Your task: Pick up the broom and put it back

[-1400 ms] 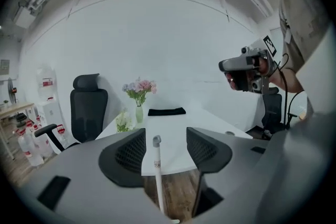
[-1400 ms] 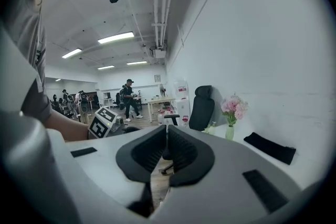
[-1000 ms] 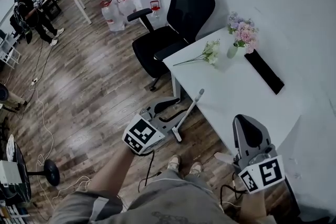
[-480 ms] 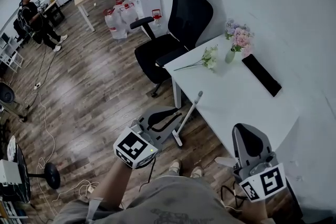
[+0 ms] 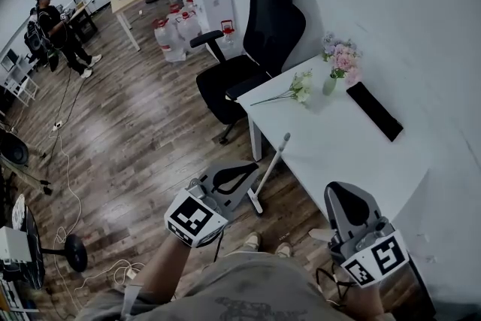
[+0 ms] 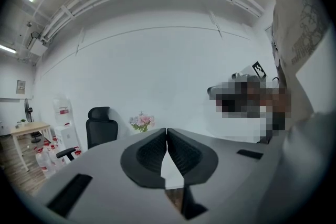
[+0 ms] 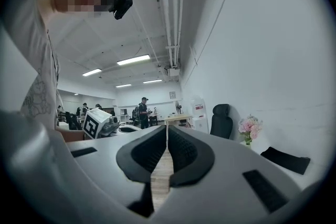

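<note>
Beside the white table [image 5: 353, 154], the broom [image 5: 271, 166] stands as it stood a second ago. Its pale handle leans on the table's near edge and its foot rests on the wooden floor [image 5: 135, 124].

What differs is our left gripper [image 5: 244, 175]. A second ago it was lower on the broom, near the foot, with its jaws spread. Now it sits a little nearer to us in the head view, and the marker cube has come lower in that view. Its jaws have just been closing. In the left gripper view the two dark pads now meet at the tips, with nothing between them.

Our right gripper [image 5: 342, 190] has shifted only slightly and hovers over the near corner of the table. Its jaws are pressed together too, on nothing.

The broom is therefore held by neither tool. In the head view, its handle passes just to the right of the left gripper's tips. We cannot tell whether the two touch. The right gripper is well apart from the broom, to the right and nearer to us.
</note>
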Tool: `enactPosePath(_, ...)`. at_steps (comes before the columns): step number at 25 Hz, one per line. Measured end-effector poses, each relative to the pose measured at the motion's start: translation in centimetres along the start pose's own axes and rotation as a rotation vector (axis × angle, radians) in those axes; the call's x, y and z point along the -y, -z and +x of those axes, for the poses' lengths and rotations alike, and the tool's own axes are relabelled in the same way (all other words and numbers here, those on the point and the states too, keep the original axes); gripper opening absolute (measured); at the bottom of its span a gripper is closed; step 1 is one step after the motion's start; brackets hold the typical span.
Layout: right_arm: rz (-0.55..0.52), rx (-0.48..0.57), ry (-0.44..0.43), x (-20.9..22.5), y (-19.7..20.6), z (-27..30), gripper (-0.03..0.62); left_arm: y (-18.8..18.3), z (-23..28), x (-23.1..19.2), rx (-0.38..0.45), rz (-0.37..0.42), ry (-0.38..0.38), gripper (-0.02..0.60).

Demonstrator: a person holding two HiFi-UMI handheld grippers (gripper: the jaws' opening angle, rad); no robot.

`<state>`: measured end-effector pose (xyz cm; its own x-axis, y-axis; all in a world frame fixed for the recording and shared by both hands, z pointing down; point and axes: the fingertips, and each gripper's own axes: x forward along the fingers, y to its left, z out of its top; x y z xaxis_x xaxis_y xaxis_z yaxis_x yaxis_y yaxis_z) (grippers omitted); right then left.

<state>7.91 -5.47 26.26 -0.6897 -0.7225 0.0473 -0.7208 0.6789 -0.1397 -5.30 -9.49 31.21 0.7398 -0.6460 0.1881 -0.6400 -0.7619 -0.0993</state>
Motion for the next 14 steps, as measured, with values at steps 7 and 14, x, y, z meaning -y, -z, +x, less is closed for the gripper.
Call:
enactPosePath(7,-0.052,-0.026,0.018,0.28,0.32,-0.46,0.037,-0.55,-0.33,0.72,0.010,0.003,-0.010,0.021)
enactPosePath(14,-0.064,-0.050,0.026,0.63,0.47,-0.62,0.037,-0.91,-0.36,0.94,-0.001,-0.010,-0.021,0.017)
